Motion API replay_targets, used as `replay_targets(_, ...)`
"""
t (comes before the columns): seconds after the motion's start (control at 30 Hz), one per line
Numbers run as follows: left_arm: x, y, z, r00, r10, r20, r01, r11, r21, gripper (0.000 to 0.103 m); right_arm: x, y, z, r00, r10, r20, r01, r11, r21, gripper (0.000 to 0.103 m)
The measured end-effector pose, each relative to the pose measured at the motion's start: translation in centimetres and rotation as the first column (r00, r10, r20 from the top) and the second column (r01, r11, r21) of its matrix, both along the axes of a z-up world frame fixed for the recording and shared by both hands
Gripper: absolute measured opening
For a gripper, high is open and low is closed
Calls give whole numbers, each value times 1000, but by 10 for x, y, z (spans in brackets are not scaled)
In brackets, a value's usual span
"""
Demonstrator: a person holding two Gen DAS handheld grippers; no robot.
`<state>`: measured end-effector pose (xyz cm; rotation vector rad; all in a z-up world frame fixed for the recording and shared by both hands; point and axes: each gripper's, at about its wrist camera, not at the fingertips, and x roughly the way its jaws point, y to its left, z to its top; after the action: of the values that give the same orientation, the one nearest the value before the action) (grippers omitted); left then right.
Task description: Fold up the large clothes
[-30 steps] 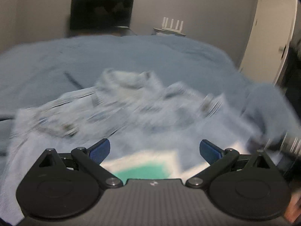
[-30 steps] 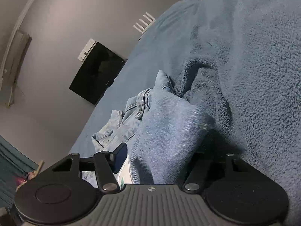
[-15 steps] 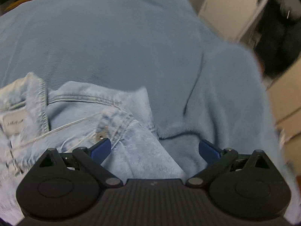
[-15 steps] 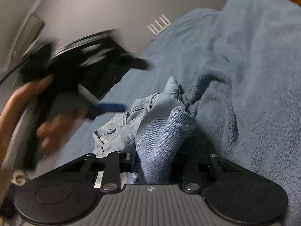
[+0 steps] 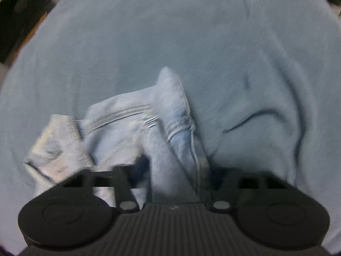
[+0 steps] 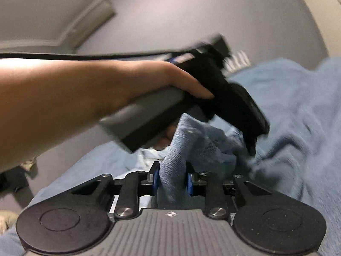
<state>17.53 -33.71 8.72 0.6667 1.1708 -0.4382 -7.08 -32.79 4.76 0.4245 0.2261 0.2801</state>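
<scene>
a pale denim garment lies bunched on a bed's blue fleece blanket. the right tongs have just been closing and now pinch a fold of it. the left tongs, at 12 o'clock from them, have been closing around another fold; whether they grip is unclear. best lift both evenly, keeping the fabric taut.

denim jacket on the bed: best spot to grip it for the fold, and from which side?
Grip the denim jacket at a thick stitched edge, coming down from above. Its folds stand up off the blue blanket, so fingers can straddle one. Both grippers already do: the right gripper clamps a ridge, and the left gripper, jaws just closing, has another ridge between them.
</scene>
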Motion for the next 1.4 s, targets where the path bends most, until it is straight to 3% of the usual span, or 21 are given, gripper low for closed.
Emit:
replay_targets(0.07, 0, 16, 13, 1000, 11, 8, -10, 999, -51, 16, -3, 2, 2, 999, 32, 27, -32, 999, -15, 24)
replay_targets(0.13, 3, 41, 25, 998, 58, 0, -58, 988, -141, 13, -2, 2, 1, 999, 26, 30, -26, 1000, -13, 25)
replay_targets(0.2, 4, 67, 33, 995, 100, -13, -100, 969, -228, 12, -2, -2, -2, 999, 26, 29, -26, 1000, 2, 33)
replay_targets(0.23, 2, 82, 37, 992, 124, -19, -124, 954, -272, 12, -2, -2, -3, 1000, 18, 23, -19, 1000, 6, 47)
replay_targets(0.27, 1, 92, 39, 990, 141, -24, -142, 941, -308, 11, -2, 0, -3, 1000, 2, 9, -2, 1000, -4, 68)
replay_targets(0.33, -2, 113, 43, 982, 184, -34, -183, 910, -371, 11, 0, 8, -2, 1000, -10, -8, 9, 999, -42, 76)
replay_targets(0.47, -16, 148, 54, 970, 242, -34, -229, 850, -475, 11, 7, 32, -3, 999, 7, -46, -14, 988, -152, 70)
replay_targets(0.5, -19, 159, 57, 965, 262, -34, -243, 829, -504, 11, 11, 38, -4, 997, -12, -70, -1, 984, -177, 64)
replay_targets(0.53, -24, 168, 60, 960, 277, -34, -252, 807, -534, 10, 14, 37, -6, 996, 2, -93, -17, 986, -163, 40)
replay_targets(0.63, -44, 211, 67, 946, 324, -16, -261, 731, -630, 10, 16, 46, 0, 994, 66, -90, -79, 985, -155, 28)
replay_targets(0.8, -90, 319, 73, 899, 437, -30, -295, 554, -779, 10, -1, 86, 18, 982, 188, -34, -190, 944, -272, 25)
replay_targets(0.83, -97, 340, 71, 889, 457, -32, -298, 525, -797, 10, -3, 97, 21, 977, 212, -25, -210, 930, -303, 25)
replay_targets(0.93, -115, 392, 63, 860, 509, -33, -310, 472, -825, 9, -5, 139, 26, 957, 288, -18, -271, 876, -399, 25)
replay_targets(1.13, -124, 480, 12, 795, 584, -164, -387, 280, -878, 9, 2, 211, 19, 915, 396, -79, -381, 781, -495, 25)
replay_targets(1.23, -125, 502, -6, 775, 600, -200, -404, 226, -886, 8, 0, 236, 17, 902, 419, -103, -408, 752, -518, 25)
replay_targets(1.4, -126, 526, -18, 755, 606, -251, -438, 181, -881, 8, -2, 267, 15, 884, 453, -115, -432, 696, -574, 24)
